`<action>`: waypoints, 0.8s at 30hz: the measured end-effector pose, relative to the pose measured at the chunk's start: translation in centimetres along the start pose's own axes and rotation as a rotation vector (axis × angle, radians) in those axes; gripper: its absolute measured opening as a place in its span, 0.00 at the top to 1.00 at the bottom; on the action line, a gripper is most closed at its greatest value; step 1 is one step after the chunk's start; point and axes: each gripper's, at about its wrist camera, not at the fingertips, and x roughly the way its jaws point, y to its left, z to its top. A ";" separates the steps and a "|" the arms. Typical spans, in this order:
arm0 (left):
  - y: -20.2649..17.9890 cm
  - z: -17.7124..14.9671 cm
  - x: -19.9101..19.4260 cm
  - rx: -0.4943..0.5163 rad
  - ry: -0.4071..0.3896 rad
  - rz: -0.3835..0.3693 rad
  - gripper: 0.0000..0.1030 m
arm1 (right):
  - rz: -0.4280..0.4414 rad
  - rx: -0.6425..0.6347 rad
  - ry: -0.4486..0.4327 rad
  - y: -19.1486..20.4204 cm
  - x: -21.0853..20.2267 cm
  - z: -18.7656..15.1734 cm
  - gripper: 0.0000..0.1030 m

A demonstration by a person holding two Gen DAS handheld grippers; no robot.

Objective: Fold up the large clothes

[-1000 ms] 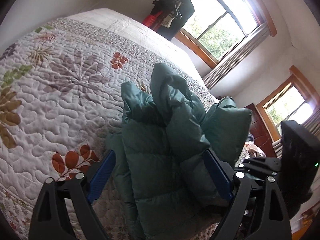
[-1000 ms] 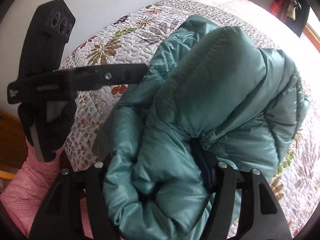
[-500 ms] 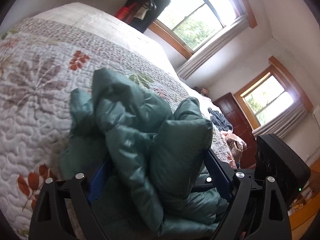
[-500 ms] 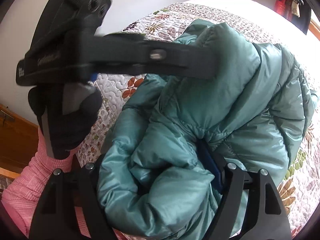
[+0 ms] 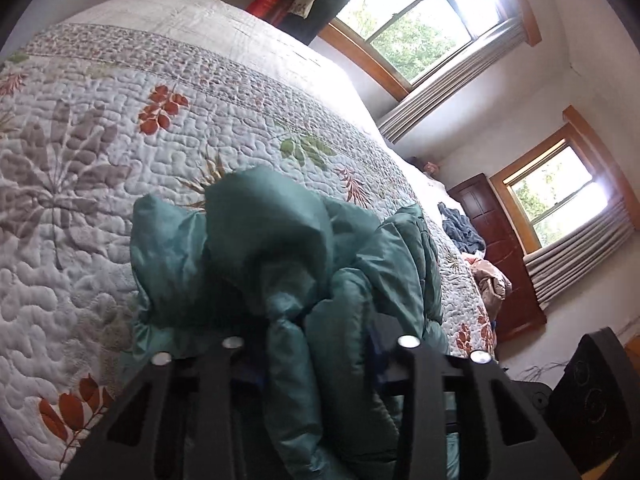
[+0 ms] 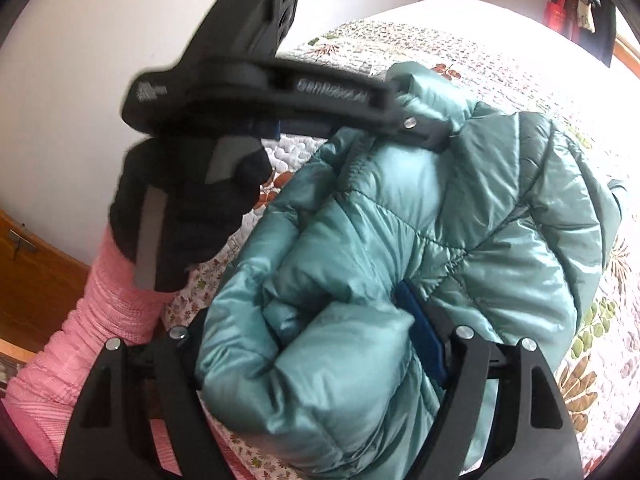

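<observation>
We have the jacket [image 6: 420,248] bunched between our two tools, just above the bed [image 5: 100,184]. The right tool [image 6: 316,344] is clamped on a thick puffy fold, its blue pad pressed into the fabric. The left tool [image 5: 320,344] also grips a wad of the jacket; in the right view its fingers bite near an elastic cuff or hem. The shell looks slick and shiny, the filling soft, springy and light, so folds will likely puff back and slide. We judge seams, hem or cuff the surest places to pinch, ahead of each tool.
</observation>
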 end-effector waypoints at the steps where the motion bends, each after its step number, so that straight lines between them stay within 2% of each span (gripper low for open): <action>1: 0.2 -0.2 -0.2 -0.002 -0.008 -0.014 0.76 | 0.020 0.016 -0.006 -0.4 -0.6 -0.1 0.25; 7: 0.7 -0.4 -0.8 0.001 -0.040 -0.094 0.83 | 0.131 0.107 -0.095 -3.2 -5.6 -1.7 0.26; 11: -0.3 -0.4 -1.3 0.047 -0.066 -0.133 0.86 | 0.124 0.162 -0.165 -5.3 -8.5 -3.2 0.26; 16: -2.0 -0.3 -2.7 0.119 -0.104 -0.186 0.87 | 0.164 0.216 -0.199 -7.3 -9.9 -4.6 0.26; 21: -2.9 0.1 -4.7 0.161 -0.134 -0.236 0.88 | 0.233 0.211 -0.220 -7.1 -9.7 -4.4 0.26; 24: -2.0 0.9 -5.6 0.159 -0.135 -0.246 0.88 | 0.229 0.183 -0.212 -6.2 -9.2 -4.2 0.25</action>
